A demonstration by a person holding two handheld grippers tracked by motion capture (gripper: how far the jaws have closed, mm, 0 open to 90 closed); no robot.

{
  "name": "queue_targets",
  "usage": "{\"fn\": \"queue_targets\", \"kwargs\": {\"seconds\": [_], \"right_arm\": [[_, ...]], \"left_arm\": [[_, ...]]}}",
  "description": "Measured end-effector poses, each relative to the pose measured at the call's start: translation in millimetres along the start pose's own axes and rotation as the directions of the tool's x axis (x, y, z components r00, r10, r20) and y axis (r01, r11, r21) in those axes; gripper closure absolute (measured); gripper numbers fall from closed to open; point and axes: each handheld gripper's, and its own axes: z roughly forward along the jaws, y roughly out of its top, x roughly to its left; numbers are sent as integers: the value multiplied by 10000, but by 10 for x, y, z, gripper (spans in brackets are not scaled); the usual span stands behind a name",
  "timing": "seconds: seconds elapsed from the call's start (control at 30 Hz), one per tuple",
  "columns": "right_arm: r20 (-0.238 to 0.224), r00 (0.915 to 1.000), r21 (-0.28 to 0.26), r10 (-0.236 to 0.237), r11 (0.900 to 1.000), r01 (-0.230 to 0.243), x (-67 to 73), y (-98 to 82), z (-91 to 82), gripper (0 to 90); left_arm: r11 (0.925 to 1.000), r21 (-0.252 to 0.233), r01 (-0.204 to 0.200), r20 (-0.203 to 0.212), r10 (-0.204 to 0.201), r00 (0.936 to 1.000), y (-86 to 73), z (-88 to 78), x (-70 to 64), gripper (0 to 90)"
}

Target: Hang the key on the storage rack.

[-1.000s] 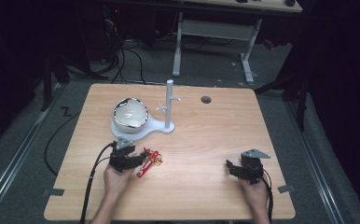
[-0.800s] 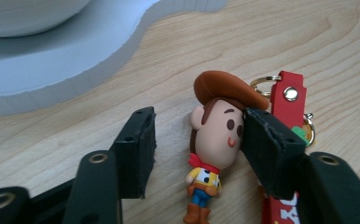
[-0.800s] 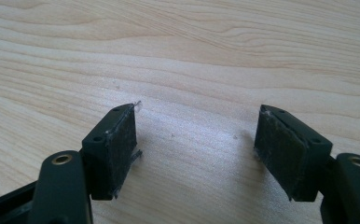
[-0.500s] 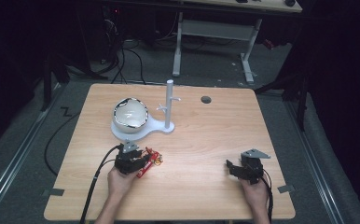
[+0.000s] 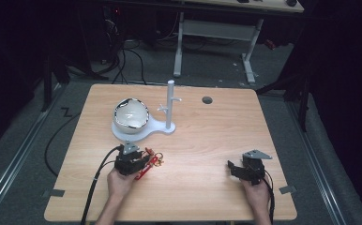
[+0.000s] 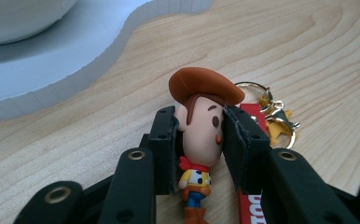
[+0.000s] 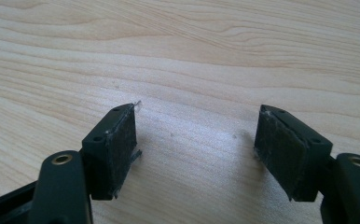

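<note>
Beside cowboy keychain (image 6: 201,135), white stand (image 5: 144,129)

A bowl (image 5: 131,114) is sitting on a stand base (image 5: 141,132) at the table's (image 5: 207,140) far left; a keychain figure (image 5: 147,165) is lying just near of it, its post (image 5: 170,104) standing to the right.

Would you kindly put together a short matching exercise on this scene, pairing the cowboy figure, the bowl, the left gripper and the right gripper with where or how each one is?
Things:
1. cowboy figure keychain
2. white bowl
3. left gripper
4. right gripper

States:
A. open over bare wood
B. sitting on the white stand base
C. pinched by the head between two black jaws
D. closed on a toy near the stand base

Pairs: 1-C, 2-B, 3-D, 4-A
</note>
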Motion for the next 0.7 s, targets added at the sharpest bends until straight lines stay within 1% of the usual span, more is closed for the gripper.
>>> {"fn": "queue_targets", "kwargs": {"seconds": [0.17,0.27,0.33,0.43,0.57,0.63,0.7], "right_arm": [[3,10000,1,-1,10000,1,0,0,0,298],[4,10000,0,2,10000,-2,-1,0,0,298],[3,10000,-3,4,10000,-4,-1,0,0,299],[-4,10000,-3,2,10000,-2,-2,0,1,298],[-31,10000,0,-30,10000,30,-1,1,1,298],[-32,10000,0,-31,10000,31,-1,1,1,298],[-31,10000,0,-28,10000,28,-1,1,1,298]], "left_arm": [[9994,-325,126,187,-120,9998,33,-75,2,660],[9989,-457,87,144,-80,9999,47,-123,4,660],[9990,-432,76,28,-74,10000,48,-139,6,661],[9992,-402,93,-17,-94,10000,58,-163,6,660],[9974,-651,311,145,-302,9994,76,-209,16,660],[9965,-702,460,329,-438,9985,90,-229,32,660],[9963,-710,490,421,-461,9980,109,-249,43,660]]}}
